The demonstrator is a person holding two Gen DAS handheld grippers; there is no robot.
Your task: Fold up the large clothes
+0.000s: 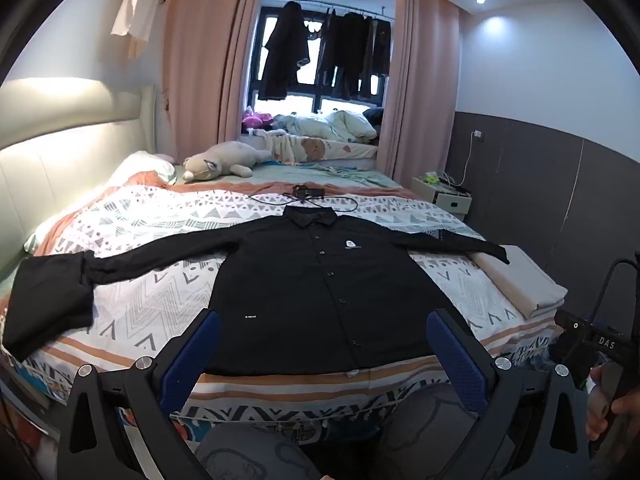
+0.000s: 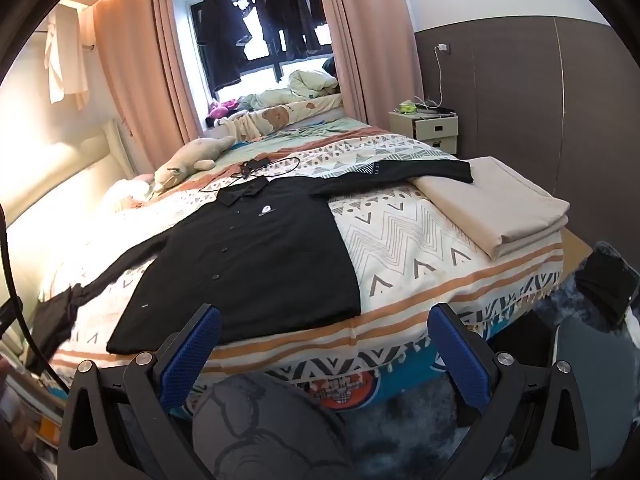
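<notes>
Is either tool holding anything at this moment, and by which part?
Nothing is held. The left tool and right tool are both open, short of the black shirt lying flat on the bed.

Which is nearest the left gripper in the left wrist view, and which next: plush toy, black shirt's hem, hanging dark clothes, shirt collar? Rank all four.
From the left gripper:
1. Black shirt's hem, at the bed's near edge.
2. Shirt collar, mid-bed.
3. Plush toy, far left of bed.
4. Hanging dark clothes, at the window.

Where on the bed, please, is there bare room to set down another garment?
Free patches: the patterned bedspread between the black long-sleeved shirt and the folded beige sheets, and below its other sleeve in the left view. Crowded: behind the collar, black cable and plush toy.
</notes>
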